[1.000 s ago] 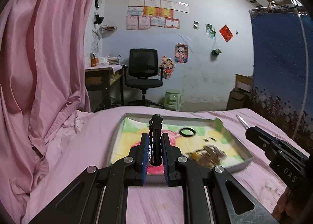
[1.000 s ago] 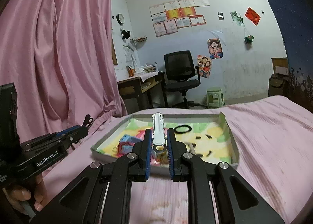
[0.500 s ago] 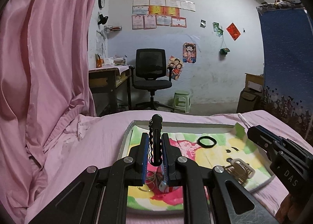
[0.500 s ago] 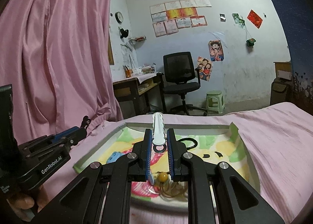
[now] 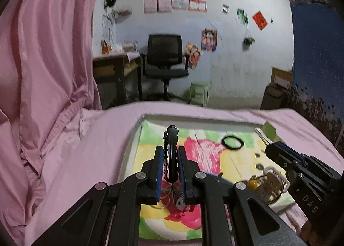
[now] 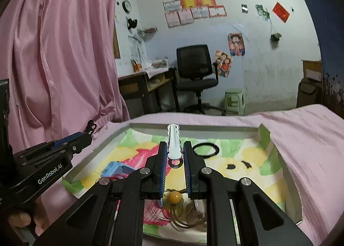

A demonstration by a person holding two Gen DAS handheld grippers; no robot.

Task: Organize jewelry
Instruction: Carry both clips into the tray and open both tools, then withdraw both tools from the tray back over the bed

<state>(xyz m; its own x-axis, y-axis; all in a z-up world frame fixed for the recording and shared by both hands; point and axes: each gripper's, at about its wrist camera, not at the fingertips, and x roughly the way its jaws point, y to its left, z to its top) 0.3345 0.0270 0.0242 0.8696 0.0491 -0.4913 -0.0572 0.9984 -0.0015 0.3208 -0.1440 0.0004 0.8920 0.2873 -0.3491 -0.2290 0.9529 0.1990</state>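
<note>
I have a clip in each tool: the left gripper [image 5: 171, 160] has its fingers pinched narrow on a black hair clip [image 5: 171, 151] that stands up between them, and the right gripper [image 6: 174, 158] is clamped the same way on a white hair clip [image 6: 174, 142]. Both hover low over the near end of the tray [image 6: 193, 126], which sits on the pink bedsheet [image 6: 305, 138] and is lined with a bright printed cloth. Loose pieces lie on that lining: a black hair tie [image 6: 206, 149] toward the far side, a blue item [image 6: 114, 168] on the left, and a tangle of bangles with an amber bead [image 6: 175, 197] right under my right fingers. I judge the step to be setting the two clips down in a tidy spot. To do it well I would steer each clip toward bare lining, clear of the bangles and the hair tie, lower until its tip nearly meets the cloth, then ease the fingers apart slowly so it lies flat rather than dropping and bouncing. The two tools are close together, so I would release one at a time.
</note>
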